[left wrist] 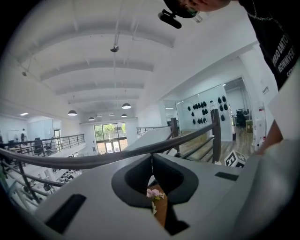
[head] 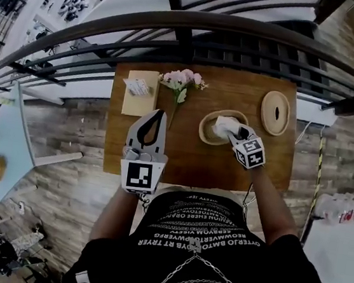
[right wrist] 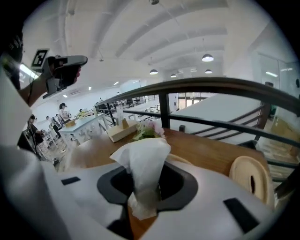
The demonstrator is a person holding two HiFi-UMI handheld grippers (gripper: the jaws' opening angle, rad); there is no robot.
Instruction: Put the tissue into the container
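Pinches tissue point(right wrist: 143, 159) in right gripper point(head: 228, 132).
Angles it down over container point(head: 204, 133) just below; holds left gripper point(head: 159, 114) level alongside, jaws together, empty.

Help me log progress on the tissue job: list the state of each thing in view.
tissue: pinched upright in the right gripper, not yet in the container
right gripper: shut on the tissue
left gripper: shut, empty
container: open, lid off
lid: flat on the table, apart from the container
tissue box: a sheet sticks out on top
flowers: lying on the table
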